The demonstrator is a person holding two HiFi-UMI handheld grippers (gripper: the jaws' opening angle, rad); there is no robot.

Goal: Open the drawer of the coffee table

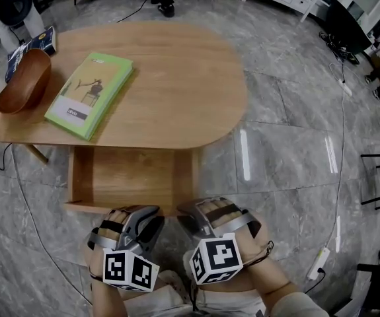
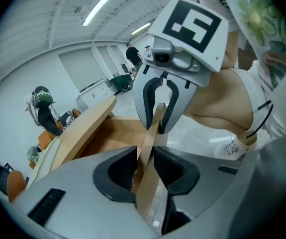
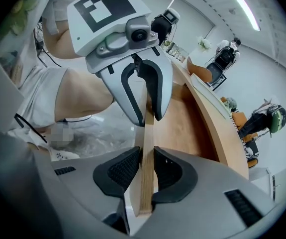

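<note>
Closest in, the left gripper and the right gripper sit side by side at the near edge of the drawer, each pointing down at it. In the left gripper view, its fingers stand narrow, pressed on either side of the thin wooden drawer front, which runs slightly tilted between them. The right gripper's fingers clamp the same board in the same way a little further along.

The drawer is pulled well out from under the bench, over the grey marble floor. Its side walls and bare wooden bottom are in plain sight.

On the benchtop, at the far left, a brown wooden bowl rests at the edge, with only brown wood showing inside. A blue item lies just beyond it, touching or partly under it. A green book lies flat just beside the bowl.
</note>
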